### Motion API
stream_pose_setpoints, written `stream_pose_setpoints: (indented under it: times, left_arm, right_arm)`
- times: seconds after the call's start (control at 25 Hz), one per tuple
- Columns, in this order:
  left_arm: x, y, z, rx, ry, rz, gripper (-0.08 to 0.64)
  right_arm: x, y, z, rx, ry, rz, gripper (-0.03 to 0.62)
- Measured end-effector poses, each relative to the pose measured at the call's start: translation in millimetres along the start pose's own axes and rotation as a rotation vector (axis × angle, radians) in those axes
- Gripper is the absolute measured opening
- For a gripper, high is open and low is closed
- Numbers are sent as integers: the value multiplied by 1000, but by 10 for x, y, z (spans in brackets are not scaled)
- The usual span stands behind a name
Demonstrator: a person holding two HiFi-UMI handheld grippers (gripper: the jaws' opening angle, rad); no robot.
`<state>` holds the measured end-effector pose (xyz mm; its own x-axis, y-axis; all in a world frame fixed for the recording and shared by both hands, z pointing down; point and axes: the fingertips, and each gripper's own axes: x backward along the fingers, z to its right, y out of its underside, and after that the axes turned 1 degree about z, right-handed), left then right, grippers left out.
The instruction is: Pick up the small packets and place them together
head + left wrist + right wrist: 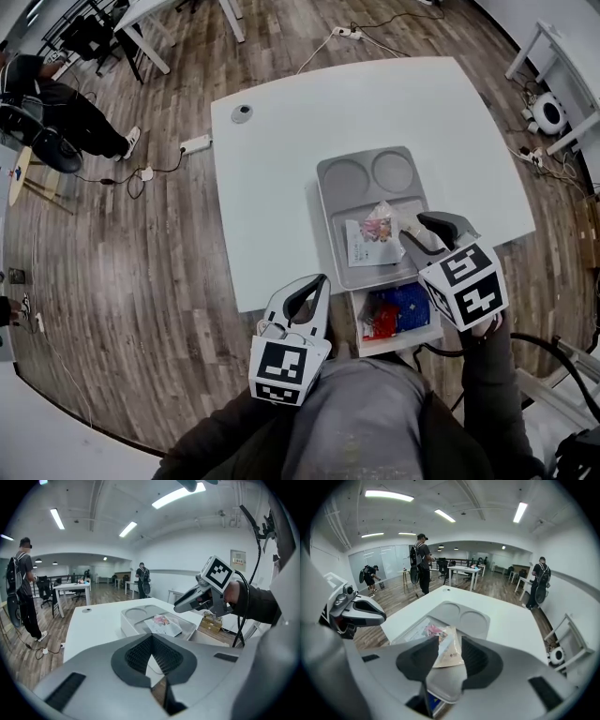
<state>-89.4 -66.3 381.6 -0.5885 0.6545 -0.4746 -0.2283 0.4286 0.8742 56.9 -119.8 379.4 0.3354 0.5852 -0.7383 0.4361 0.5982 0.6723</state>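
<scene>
Beige packet (pixel 449 650) lies on tray (pixel 446 612) between parted right gripper (pixel 450 638) jaws.

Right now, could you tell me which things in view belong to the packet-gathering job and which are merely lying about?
Job in hand:
grey tray
pink-printed packet
beige packet
right gripper
white box of blue and red packets

Lying about:
round cap on the table
power strip on the floor
</scene>
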Motion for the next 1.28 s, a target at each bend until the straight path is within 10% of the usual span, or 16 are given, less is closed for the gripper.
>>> stream_pose_setpoints:
  times: [0.4, 0.68, 1.28]
  left_arm:
    - [15, 104, 307, -18, 69, -15, -5]
    - [35, 146, 369, -16, 86, -35, -5]
    - [32, 140, 151, 13, 61, -32, -5]
  right_arm:
    - [469, 399, -489, -46, -157, 47, 152]
    - [217, 970, -1172, 32, -331, -167, 162]
    - [-281, 1289, -1368, 214, -298, -368, 245]
